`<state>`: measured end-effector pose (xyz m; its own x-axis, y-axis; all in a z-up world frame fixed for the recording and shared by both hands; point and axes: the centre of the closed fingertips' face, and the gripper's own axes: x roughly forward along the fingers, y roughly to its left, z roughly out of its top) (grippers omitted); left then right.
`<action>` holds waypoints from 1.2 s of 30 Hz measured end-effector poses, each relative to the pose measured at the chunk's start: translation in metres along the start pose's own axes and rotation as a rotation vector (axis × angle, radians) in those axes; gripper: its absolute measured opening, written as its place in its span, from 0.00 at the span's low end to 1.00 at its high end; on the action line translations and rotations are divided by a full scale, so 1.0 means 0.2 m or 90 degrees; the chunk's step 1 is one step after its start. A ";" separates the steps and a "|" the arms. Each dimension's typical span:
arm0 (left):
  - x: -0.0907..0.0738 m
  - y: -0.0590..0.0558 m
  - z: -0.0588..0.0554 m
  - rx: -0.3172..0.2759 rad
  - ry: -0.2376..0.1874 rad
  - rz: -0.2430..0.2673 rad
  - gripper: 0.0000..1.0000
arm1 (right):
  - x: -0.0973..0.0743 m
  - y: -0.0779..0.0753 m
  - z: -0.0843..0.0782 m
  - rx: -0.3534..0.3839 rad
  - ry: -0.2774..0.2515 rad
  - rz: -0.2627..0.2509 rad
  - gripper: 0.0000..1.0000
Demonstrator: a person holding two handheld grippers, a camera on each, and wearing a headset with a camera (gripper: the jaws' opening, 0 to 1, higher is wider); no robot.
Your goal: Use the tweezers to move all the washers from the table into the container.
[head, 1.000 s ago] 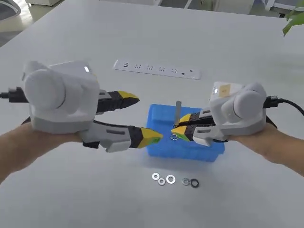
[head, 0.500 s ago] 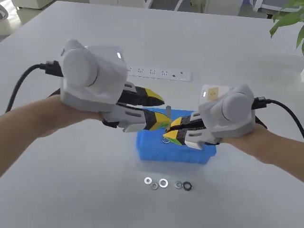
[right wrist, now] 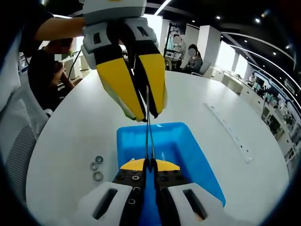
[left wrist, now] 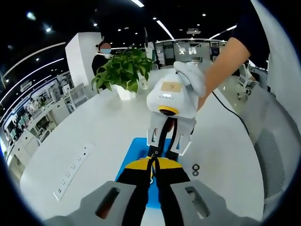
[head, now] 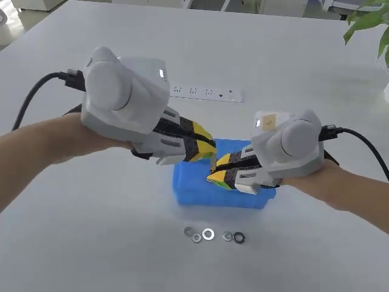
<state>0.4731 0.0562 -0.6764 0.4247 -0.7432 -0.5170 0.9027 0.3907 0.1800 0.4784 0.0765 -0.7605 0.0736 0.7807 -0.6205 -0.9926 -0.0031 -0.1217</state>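
**nutbolt:** Where are the washers (head: 208,234) right now?

**rigwatcher:** Five in a loose row on the table (head: 91,255), just in front of the blue container (head: 188,191), none touching it. The tweezers (right wrist: 148,127) hang over the container, apart from them. The right gripper (head: 217,176) is clamped on one end of the tweezers. The left gripper (head: 203,149) looks pinched on the other end, so the two sit nose to nose.

**nutbolt:** How would those washers handle?

**rigwatcher:** My guess is tiny, flat, hard metal, almost weightless and slick. Lying flat they offer no edge, so the person would likely put one tine through the hole and squeeze the rim. Squeeze too hard and it pings away. The tweezers look thin and springy, so they could twist in the jaws.

**nutbolt:** Anything unclear?

**rigwatcher:** The tweezers' tips sit behind the right jaws, so no telling if they carry a washer. The grippers cover part of the container's floor. One washer looks darker, maybe rubber, too small to tell
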 end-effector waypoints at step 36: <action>-0.17 -0.01 0.16 0.072 -0.020 -0.012 0.04 | -0.28 -0.07 0.10 0.001 -0.066 -0.152 0.25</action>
<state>0.4584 0.0636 -0.6327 0.4084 -0.7673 -0.4944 0.9115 0.3141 0.2655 0.4863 0.0442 -0.7084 0.2952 0.8192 -0.4918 -0.9486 0.1897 -0.2534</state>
